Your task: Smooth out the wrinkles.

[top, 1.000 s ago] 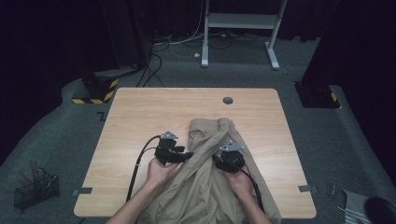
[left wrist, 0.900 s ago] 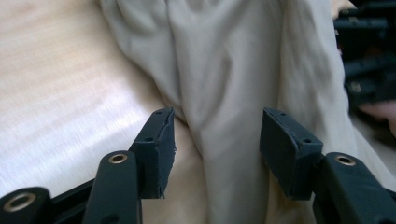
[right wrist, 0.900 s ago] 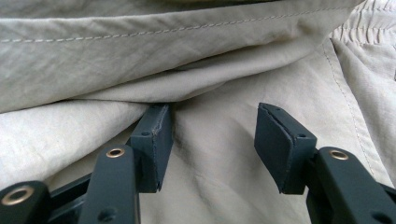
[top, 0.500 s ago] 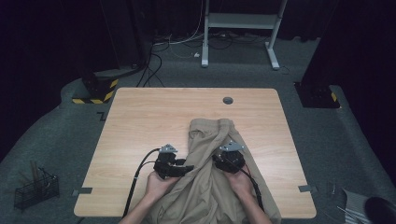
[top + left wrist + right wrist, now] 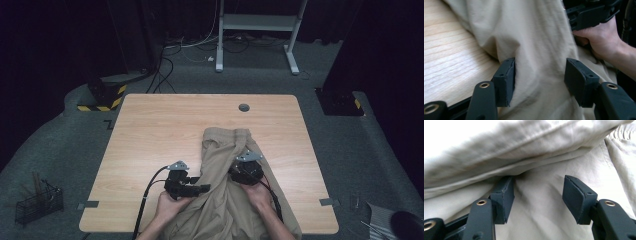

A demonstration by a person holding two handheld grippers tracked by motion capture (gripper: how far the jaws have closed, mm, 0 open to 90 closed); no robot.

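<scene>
Looking down from the high view, a crumpled beige cotton garment (image 5: 227, 180), trousers by the look of the waistband, lies at lower centre of the frame on the pale wooden table (image 5: 150, 130), its lower end running off the near edge. The left gripper (image 5: 202, 189) now sits lower and closer to the bottom edge than a second ago, at the cloth's left border; the right gripper (image 5: 245, 172) rests on the fabric where it was.

From the left gripper view, the left gripper (image 5: 539, 75) has jaws spread, and they have just been opening; cloth bulges between them, brushing the left-hand pad (image 5: 506, 77) without being pinched.

From the right gripper view, the right gripper (image 5: 537, 195) likewise stands spread after just opening, a thick fold overhanging the upper left of frame. Both grips look released, so I judge a fresh grasp comes next.
</scene>
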